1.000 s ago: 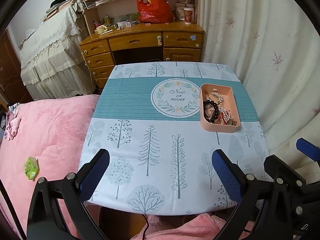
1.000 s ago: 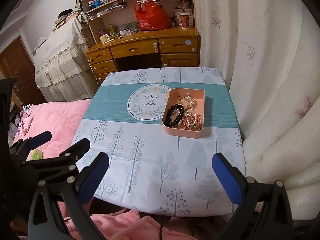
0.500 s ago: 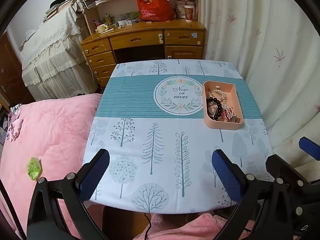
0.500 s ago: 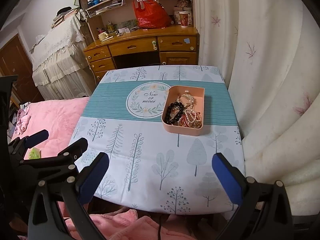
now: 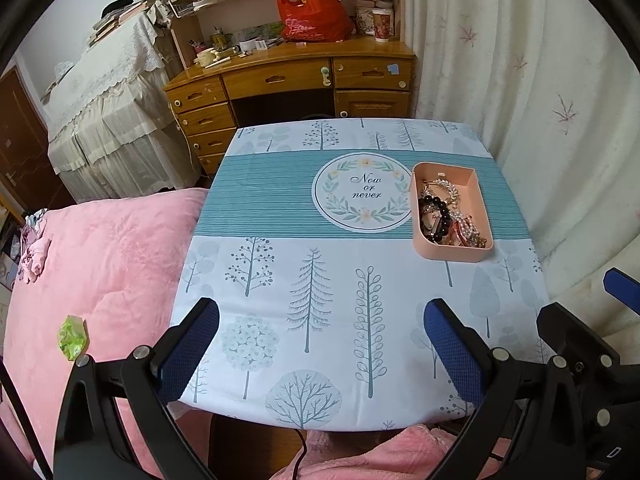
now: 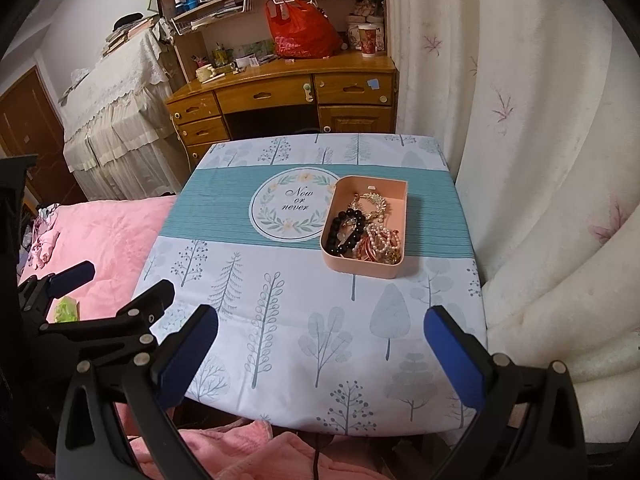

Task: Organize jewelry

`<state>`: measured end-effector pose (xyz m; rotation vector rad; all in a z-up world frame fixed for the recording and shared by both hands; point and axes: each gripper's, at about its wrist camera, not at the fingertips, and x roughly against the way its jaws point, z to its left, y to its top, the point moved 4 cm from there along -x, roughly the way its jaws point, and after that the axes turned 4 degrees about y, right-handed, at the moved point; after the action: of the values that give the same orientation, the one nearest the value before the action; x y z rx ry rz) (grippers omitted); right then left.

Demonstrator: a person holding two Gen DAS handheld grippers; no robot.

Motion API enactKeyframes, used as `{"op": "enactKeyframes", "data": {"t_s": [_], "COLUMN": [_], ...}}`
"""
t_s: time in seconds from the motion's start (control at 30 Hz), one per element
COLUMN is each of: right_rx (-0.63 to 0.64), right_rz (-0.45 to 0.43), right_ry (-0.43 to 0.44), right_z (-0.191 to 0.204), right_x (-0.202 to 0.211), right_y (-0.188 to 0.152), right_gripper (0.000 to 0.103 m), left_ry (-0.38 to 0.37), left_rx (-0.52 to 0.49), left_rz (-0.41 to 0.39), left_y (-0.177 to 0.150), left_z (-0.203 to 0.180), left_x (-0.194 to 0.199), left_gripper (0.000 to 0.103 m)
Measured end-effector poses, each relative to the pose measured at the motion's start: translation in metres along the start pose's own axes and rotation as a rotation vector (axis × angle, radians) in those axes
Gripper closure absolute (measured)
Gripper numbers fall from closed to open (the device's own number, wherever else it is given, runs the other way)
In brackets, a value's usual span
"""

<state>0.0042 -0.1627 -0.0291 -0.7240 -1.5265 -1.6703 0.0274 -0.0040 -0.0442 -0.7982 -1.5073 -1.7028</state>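
Observation:
A pink tray (image 5: 478,184) stands on the right side of the table, on the teal band of the cloth. It holds a tangle of jewelry (image 5: 446,218): a black bead bracelet, pearl strands and gold chains. It also shows in the right wrist view (image 6: 402,200), with the jewelry (image 6: 362,230) inside. My left gripper (image 5: 320,352) is open and empty above the table's near edge. My right gripper (image 6: 320,352) is open and empty, near the same edge, to the right of the left one.
The table has a tree-print cloth (image 5: 312,288) with a round "Now or never" emblem (image 5: 362,192). A pink bed (image 5: 100,264) adjoins the left side, a curtain (image 5: 560,100) hangs at the right, and a wooden desk (image 5: 296,80) stands behind.
Both grippers have drawn back and up a little, so the table and tray look slightly farther and smaller. The tray and jewelry have not moved.

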Motion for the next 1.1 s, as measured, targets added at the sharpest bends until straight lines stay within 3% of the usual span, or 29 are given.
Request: {"op": "enactKeyframes", "data": {"t_s": [1.1], "right_rx": [-0.017], "right_rz": [0.016], "right_ry": [-0.028], "right_z": [-0.0041], "right_x": [-0.0055], "right_y": [-0.0016], "right_gripper": [0.000], "left_ry": [-0.025], "left_rx": [-0.024], "left_rz": [0.003], "left_y": [0.0015], "left_z": [-0.0037], "left_x": [-0.0057], "left_gripper": [0.002]}}
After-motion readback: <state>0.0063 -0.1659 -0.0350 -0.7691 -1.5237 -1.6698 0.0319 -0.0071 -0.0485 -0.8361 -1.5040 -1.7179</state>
